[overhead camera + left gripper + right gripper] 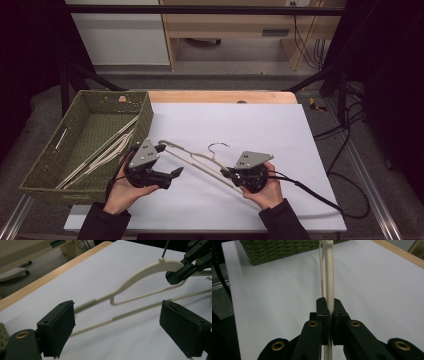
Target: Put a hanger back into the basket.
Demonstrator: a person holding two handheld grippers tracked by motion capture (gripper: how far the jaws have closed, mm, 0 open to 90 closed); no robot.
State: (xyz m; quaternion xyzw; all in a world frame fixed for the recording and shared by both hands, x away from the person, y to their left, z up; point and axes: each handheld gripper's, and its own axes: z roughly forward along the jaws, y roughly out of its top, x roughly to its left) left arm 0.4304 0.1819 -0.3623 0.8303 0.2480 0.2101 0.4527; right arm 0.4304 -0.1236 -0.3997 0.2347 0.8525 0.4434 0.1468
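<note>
A cream hanger (197,161) with a metal hook hangs tilted just above the white sheet (260,125). My right gripper (227,174) is shut on it near the hook, and in the right gripper view the pads (322,308) pinch the hanger's flat arm (329,277). My left gripper (169,160) stands open at the hanger's far end. In the left gripper view the hanger's thin bottom bar (130,313) runs between the wide jaws of my left gripper (117,306), and the arm's ribbed tip lies close to the left pad (58,325) without being pressed. The right gripper (176,275) shows there at the top right.
A green woven basket (80,107) stands at the table's left and holds other cream hangers (102,150). The wooden table edge (220,96) runs along the back. Black cables (320,197) trail off to the right. The basket wall (287,250) lies ahead in the right gripper view.
</note>
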